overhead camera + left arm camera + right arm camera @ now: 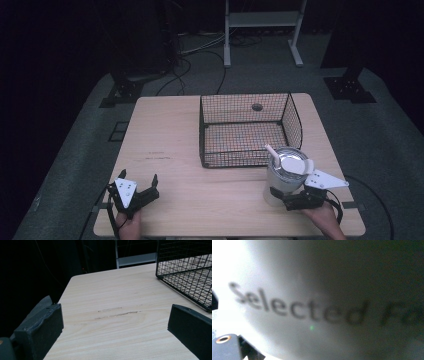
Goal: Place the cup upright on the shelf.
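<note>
A white lidded cup [283, 176] with a straw [273, 153] stands at the table's front right, just in front of the wire basket [201, 134]. My right gripper [287, 196] is shut on the cup's lower body from the near side. In the right gripper view the cup's wall [324, 302] sits very close, with blurred dark lettering on it. My left gripper [139, 176] rests at the front left of the table, open, with nothing between its jaws. Its own view looks across bare wood between the left gripper's [115, 327] two spread jaws.
The black wire basket [185, 277] sits at the back middle of the light wooden table [165, 135], with nothing visible inside it. A faint scuff mark [116, 313] lies ahead of the left gripper. Dark floor, cables and a metal frame lie beyond the table.
</note>
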`<state>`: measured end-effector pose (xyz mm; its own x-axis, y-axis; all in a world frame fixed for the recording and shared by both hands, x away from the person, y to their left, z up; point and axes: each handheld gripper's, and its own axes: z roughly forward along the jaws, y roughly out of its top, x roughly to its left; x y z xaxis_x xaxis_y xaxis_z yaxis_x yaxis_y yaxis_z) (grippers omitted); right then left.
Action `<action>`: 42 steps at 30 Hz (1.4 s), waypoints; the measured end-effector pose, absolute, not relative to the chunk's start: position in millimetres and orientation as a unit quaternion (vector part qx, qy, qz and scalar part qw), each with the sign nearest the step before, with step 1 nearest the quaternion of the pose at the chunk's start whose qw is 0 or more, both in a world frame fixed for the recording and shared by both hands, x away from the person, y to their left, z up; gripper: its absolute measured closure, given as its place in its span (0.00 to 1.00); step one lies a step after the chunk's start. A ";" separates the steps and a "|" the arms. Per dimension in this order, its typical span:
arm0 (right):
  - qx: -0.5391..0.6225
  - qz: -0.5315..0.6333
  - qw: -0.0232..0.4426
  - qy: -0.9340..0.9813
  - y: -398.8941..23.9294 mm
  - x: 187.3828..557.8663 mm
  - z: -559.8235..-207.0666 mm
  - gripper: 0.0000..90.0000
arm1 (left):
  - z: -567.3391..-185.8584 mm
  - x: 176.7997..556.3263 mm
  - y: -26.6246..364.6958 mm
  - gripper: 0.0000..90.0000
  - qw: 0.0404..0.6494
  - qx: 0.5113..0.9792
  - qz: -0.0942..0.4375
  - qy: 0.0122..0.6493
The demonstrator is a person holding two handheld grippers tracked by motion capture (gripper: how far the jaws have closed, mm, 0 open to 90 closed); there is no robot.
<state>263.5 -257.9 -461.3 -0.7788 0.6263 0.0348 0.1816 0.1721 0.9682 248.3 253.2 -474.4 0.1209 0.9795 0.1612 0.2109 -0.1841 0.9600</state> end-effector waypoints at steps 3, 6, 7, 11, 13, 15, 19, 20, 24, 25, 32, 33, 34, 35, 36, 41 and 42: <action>0.273 0.583 0.192 0.741 -257.7 263.3 -461.4 0.08 | -474.5 248.3 253.3 0.00 0.424 0.616 0.458 0.481; 0.273 0.583 0.195 0.740 -257.3 262.3 -461.0 0.08 | -474.6 248.4 253.9 0.00 0.424 0.615 0.458 0.482; 0.273 0.584 0.194 0.740 -257.3 262.1 -461.2 0.09 | -474.6 248.2 254.1 0.00 0.423 0.615 0.458 0.483; 0.268 0.586 0.198 0.739 -257.9 262.6 -461.2 0.09 | -474.9 248.3 254.6 0.00 0.422 0.615 0.458 0.483; 0.268 0.586 0.198 0.739 -258.0 262.6 -461.0 0.09 | -474.9 248.2 254.7 0.00 0.423 0.615 0.458 0.483; 0.266 0.587 0.199 0.738 -258.4 263.1 -460.7 0.09 | -474.6 247.6 255.2 0.00 0.421 0.617 0.458 0.483; 0.271 0.592 0.190 0.735 -258.9 263.5 -459.8 0.08 | -474.7 247.1 256.7 0.00 0.422 0.615 0.457 0.485; 0.271 0.593 0.189 0.735 -259.3 263.7 -459.7 0.08 | -474.8 246.9 257.2 0.00 0.423 0.613 0.457 0.486; 0.277 0.597 0.186 0.730 -261.0 264.6 -459.2 0.08 | -474.4 246.1 258.9 0.00 0.424 0.609 0.458 0.489; 0.276 0.599 0.189 0.728 -262.0 265.1 -458.6 0.08 | -474.3 245.8 259.1 0.00 0.423 0.610 0.458 0.489; 0.282 0.605 0.187 0.721 -263.8 266.7 -448.9 0.08 | -475.1 246.5 257.7 0.00 0.424 0.611 0.457 0.488; 0.280 0.604 0.189 0.722 -263.6 267.3 -447.5 0.09 | -475.1 246.4 257.6 0.00 0.422 0.613 0.457 0.487; 0.280 0.603 0.191 0.722 -262.3 268.6 -442.8 0.08 | -475.0 246.4 257.2 0.00 0.420 0.614 0.457 0.487; 0.280 0.603 0.191 0.722 -262.3 268.6 -442.8 0.08 | -475.0 246.4 257.2 0.00 0.420 0.614 0.457 0.487; 0.280 0.603 0.191 0.722 -261.8 269.0 -441.3 0.08 | -475.2 246.6 256.8 0.00 0.422 0.613 0.457 0.487; 0.270 0.603 0.191 0.726 -256.6 273.7 -428.8 0.08 | -475.2 246.3 257.3 0.00 0.423 0.612 0.458 0.487; 0.270 0.603 0.189 0.726 -255.3 274.1 -426.6 0.08 | -475.2 246.1 257.6 0.00 0.423 0.612 0.457 0.488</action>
